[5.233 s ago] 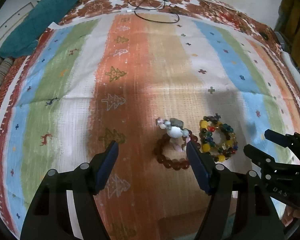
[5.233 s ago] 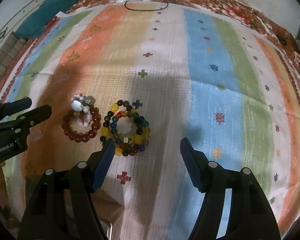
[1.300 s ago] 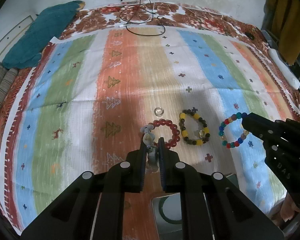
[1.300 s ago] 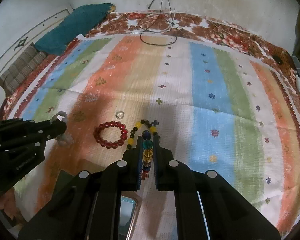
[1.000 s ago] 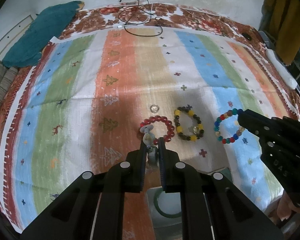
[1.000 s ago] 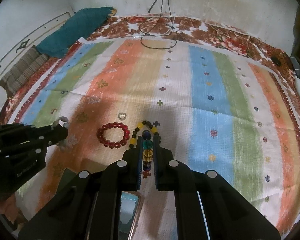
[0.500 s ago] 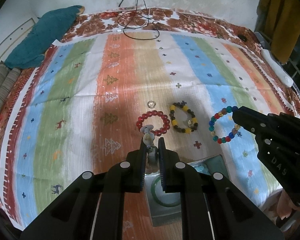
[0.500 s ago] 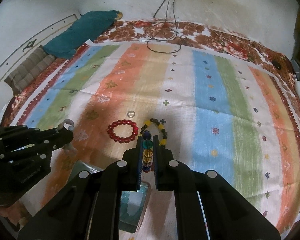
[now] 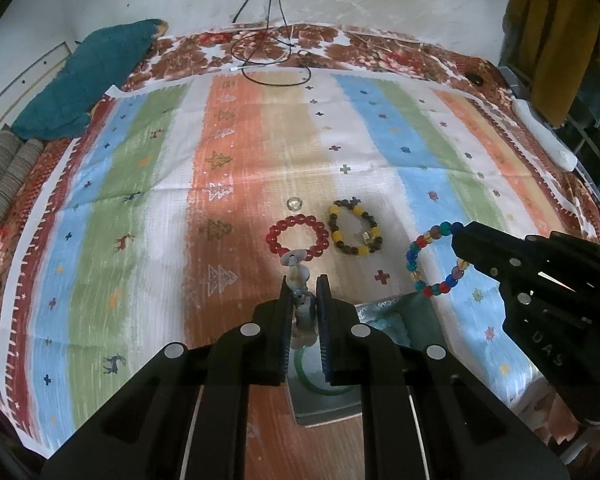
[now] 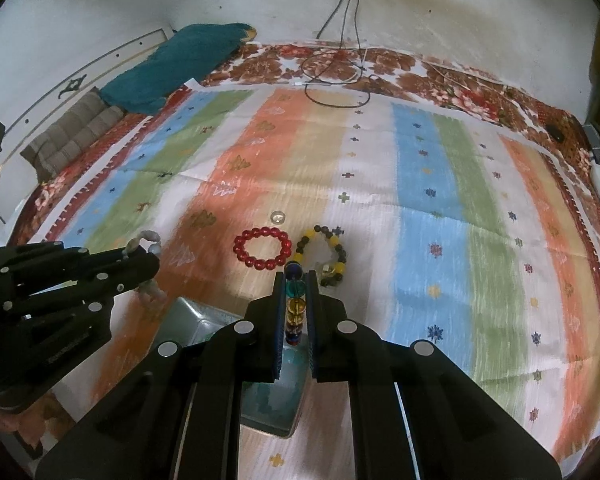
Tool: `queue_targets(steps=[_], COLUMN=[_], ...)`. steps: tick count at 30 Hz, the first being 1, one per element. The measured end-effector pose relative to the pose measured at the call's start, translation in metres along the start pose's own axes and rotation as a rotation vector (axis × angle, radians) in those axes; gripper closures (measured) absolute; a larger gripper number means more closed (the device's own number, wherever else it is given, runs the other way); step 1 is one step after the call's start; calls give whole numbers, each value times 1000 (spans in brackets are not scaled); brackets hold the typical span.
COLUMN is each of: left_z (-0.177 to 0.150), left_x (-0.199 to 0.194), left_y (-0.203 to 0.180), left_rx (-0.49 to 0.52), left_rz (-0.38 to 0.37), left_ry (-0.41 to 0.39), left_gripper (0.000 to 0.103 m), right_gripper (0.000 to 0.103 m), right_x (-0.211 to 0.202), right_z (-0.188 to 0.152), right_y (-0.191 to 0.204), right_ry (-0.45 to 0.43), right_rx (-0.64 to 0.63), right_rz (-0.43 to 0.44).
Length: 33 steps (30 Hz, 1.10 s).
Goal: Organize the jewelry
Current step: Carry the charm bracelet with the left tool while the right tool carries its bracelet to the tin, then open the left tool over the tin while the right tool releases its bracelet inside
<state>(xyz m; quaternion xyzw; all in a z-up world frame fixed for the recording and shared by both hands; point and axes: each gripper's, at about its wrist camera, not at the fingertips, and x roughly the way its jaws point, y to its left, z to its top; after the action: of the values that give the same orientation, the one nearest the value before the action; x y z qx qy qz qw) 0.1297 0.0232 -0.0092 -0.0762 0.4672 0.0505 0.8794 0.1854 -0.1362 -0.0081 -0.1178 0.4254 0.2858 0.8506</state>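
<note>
Fingers, left (image 9: 303,280): closed narrow on a pale bracelet (image 9: 298,268), grey-white beads, its loop pinched flat and standing up past the tips. Fingers, right (image 10: 295,276): closed narrow on a multicolour bracelet (image 10: 294,300); in the left view it hangs as an open ring (image 9: 436,258) from the tips, blue, red, green and amber beads.

Tray (image 9: 416,312): metal, shallow, directly below and just behind both sets of tips, on the near edge of the mat. Contents: a green bangle (image 9: 324,390) and teal cloth, partly hidden by the grippers. Judged the destination for both held pieces; each drop is downward and toward the holder. The left gripper sits over the tray's left part, the right over its right part; neither is clearly nearer.

Red bracelet (image 9: 298,236): flat on the mat, just ahead of the left tips, round, no long axis. Black-yellow bracelet (image 9: 354,226): flat, just right of the red one, touching or nearly so; slightly oval, long axis running away from the camera. In the right view it lies just ahead and right of the right tips.

Ring (image 9: 294,202): small, clear, beyond the red bracelet, apart from it.

Mat (image 9: 140,184): striped, on a bed with a floral cover. Teal pillow (image 9: 88,80) at the far left corner; cables (image 9: 274,56) at the far edge.
</note>
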Motion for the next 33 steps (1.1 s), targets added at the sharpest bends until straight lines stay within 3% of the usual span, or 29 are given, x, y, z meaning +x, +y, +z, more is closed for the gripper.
queue_targets(steps=[26, 30, 33], left_z=[-26, -25, -23], left_x=[-20, -21, -20], left_y=[-11, -4, 0], left_rx=[13, -22, -37], left_rz=[-11, -7, -11], left_ry=[-32, -40, -35], left_gripper=[91, 71, 69], right_gripper=[92, 89, 78], right_x=[-11, -7, -6], right_z=[-31, -31, -31], right_y=[14, 8, 3], right_ry=[32, 47, 51], right_rx=[-28, -6, 9], right_rz=[27, 7, 3])
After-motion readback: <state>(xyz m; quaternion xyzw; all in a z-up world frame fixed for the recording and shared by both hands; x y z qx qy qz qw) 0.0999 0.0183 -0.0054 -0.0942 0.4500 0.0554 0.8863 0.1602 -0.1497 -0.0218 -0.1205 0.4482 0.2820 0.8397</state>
